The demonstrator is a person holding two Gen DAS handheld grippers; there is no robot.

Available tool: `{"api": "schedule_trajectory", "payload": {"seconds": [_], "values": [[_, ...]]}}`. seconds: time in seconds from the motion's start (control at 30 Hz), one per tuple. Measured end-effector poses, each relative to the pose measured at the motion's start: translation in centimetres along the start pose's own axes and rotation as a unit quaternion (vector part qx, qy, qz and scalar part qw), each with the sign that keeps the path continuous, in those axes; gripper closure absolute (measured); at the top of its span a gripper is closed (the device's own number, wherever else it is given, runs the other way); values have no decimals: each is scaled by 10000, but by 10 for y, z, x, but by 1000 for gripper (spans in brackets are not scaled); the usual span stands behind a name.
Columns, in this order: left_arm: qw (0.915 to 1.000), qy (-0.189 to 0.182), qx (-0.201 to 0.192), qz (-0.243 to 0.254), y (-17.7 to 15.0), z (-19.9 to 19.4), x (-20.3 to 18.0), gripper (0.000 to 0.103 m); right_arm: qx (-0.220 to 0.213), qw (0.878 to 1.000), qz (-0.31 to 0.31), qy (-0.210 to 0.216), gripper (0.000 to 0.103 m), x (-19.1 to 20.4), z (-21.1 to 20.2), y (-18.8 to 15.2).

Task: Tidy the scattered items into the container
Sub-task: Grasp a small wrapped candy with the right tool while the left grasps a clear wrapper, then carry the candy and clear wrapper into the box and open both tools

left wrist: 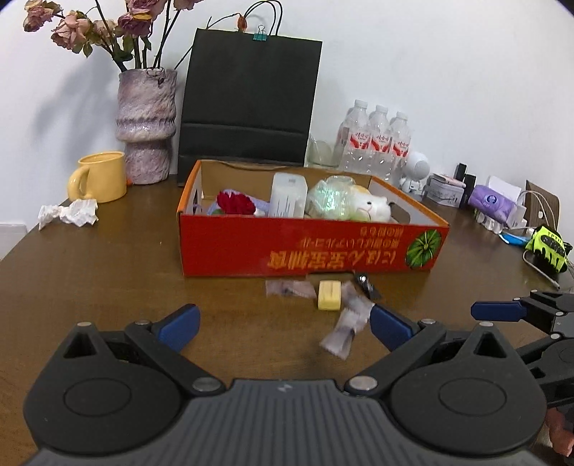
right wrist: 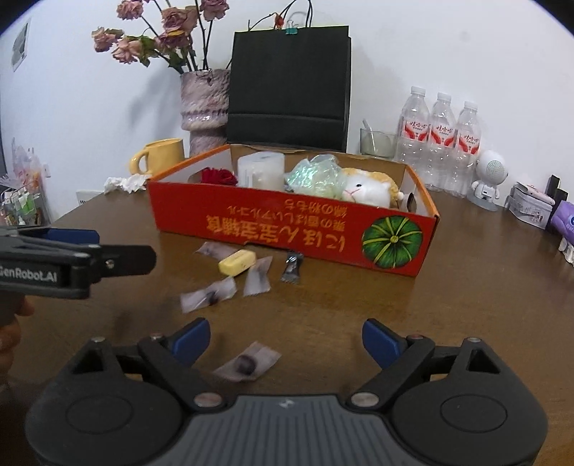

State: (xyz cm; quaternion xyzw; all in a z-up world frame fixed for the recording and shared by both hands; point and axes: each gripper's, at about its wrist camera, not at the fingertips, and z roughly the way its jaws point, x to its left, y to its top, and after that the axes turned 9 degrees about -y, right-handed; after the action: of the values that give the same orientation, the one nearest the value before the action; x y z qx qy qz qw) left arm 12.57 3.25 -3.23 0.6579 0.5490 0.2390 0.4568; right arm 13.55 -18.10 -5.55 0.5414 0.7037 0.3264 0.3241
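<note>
A mottled purple ceramic vase (left wrist: 146, 125) of dried pink roses (left wrist: 89, 25) stands beside a black paper bag (left wrist: 247, 104) against the white wall. A yellow mug (left wrist: 98, 176) sits near crumpled white tissue (left wrist: 68, 214) on the brown wooden table (left wrist: 107, 272). Three clear water bottles (right wrist: 439, 139) stand beside a small white robot figurine (right wrist: 489, 179).

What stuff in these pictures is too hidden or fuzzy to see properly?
- Floor of the red box: left wrist view, the near wall hides whatever lies low inside.
- Wrapped sweets: right wrist view, blurred; the dark lumps inside cannot be identified.
- Sweet by the right gripper: partly behind its left finger.
- Box lettering: upside down and smeared in both views.
- Small boxes at the table's right: too small to read.
</note>
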Motion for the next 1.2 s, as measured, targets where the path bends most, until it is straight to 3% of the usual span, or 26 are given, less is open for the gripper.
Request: {"api": "schedule_trajectory", "payload": {"seconds": [0.17,0.27,0.33,0.47,0.6,0.7,0.93,1.2], "values": [[9997,-7,129,189,-6,9,-7,1,100,9999,32,-55,18,9,0,-5],[9990,-27,231,380,-7,18,-15,7,182,9998,14,-51,34,11,3,-7],[9984,-121,303,464,-6,25,-19,17,268,9996,26,-47,38,13,4,-8],[9967,-257,460,617,-6,40,-29,28,365,9993,72,-30,63,13,5,-11],[9954,-243,578,726,-6,54,-37,34,371,9992,172,-9,80,8,4,-12],[9945,-252,741,700,-6,63,-38,52,336,9993,192,15,84,5,5,-13],[9937,-242,783,762,-7,65,-42,79,209,9996,165,43,84,4,6,-15],[9938,-299,776,738,-8,62,-41,83,123,9998,150,20,86,4,7,-16]]}}
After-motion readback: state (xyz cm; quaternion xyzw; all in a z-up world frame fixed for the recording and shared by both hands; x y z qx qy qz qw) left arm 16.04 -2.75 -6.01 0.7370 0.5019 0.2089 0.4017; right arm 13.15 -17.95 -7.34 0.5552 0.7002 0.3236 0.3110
